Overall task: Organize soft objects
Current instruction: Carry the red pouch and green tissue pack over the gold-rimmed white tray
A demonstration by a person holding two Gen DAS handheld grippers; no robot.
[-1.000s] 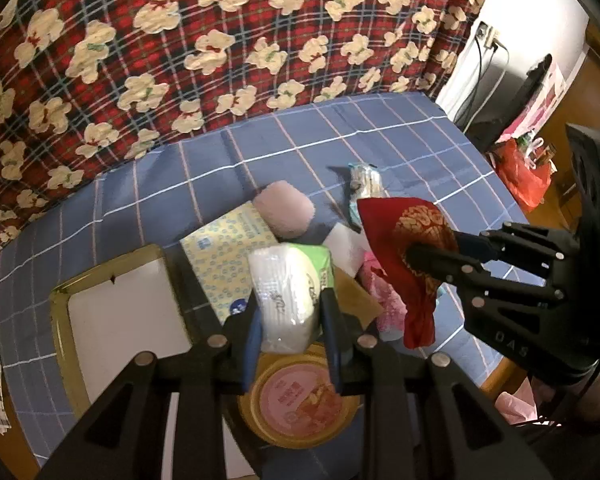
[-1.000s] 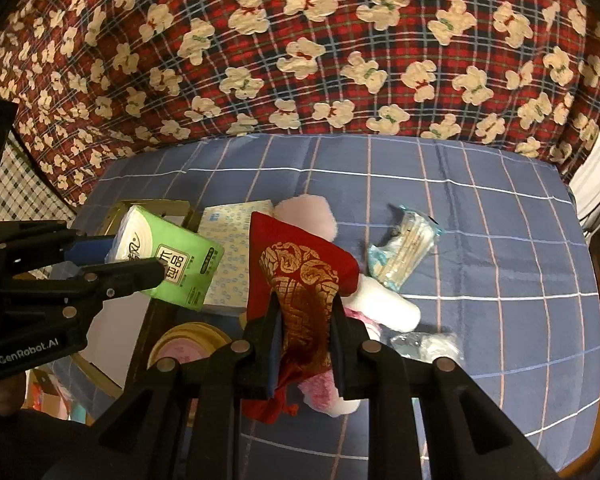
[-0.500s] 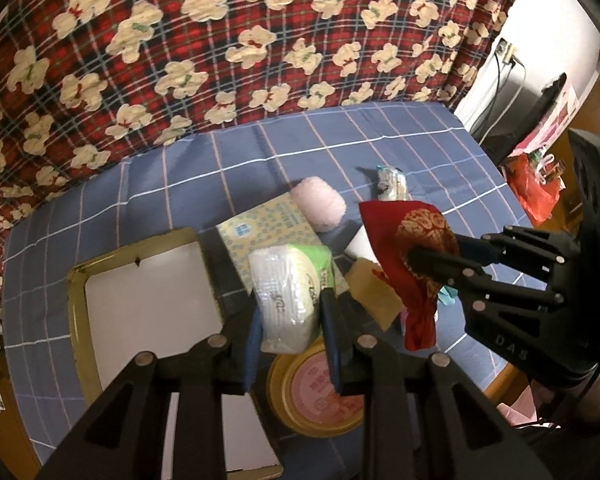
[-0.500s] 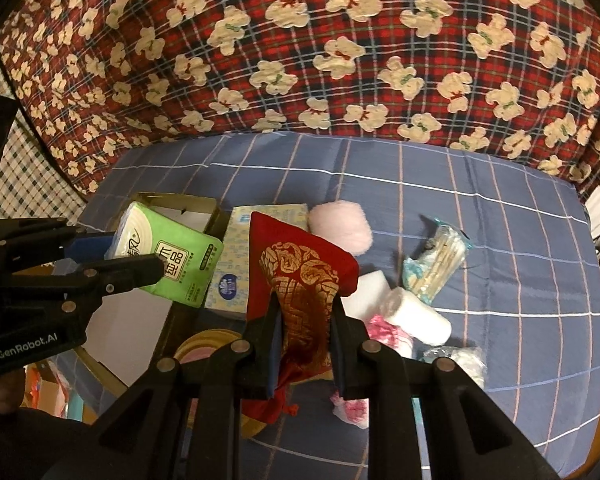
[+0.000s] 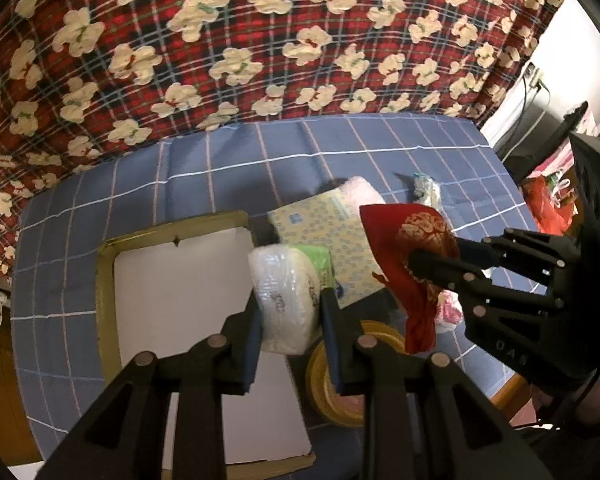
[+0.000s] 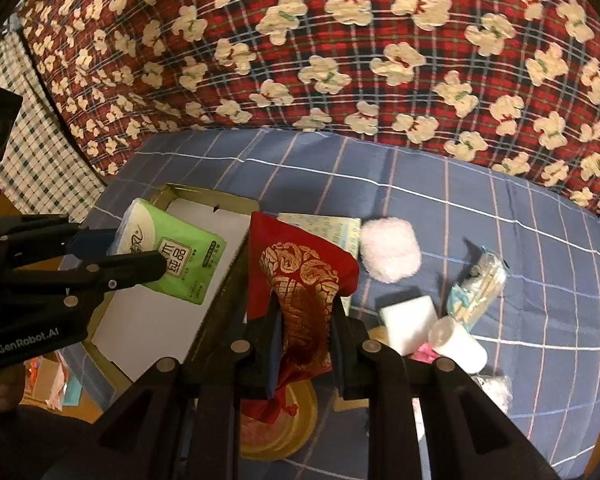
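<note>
My left gripper is shut on a green and white tissue pack and holds it in the air above the right edge of the gold-rimmed box with a white floor. The pack also shows in the right wrist view. My right gripper is shut on a red pouch with gold print, held above the table; the pouch also shows in the left wrist view. A pink fluffy ball and a yellow-patterned tissue pack lie on the blue checked cloth.
A round gold tin sits below the grippers. A white block, a white cup, a cotton swab packet and pink wrappers lie at the right. A red bear-print blanket rises behind.
Both grippers have moved left with their loads. The tissue pack now hangs over the box's right edge, and the box fills more of the left wrist view.
</note>
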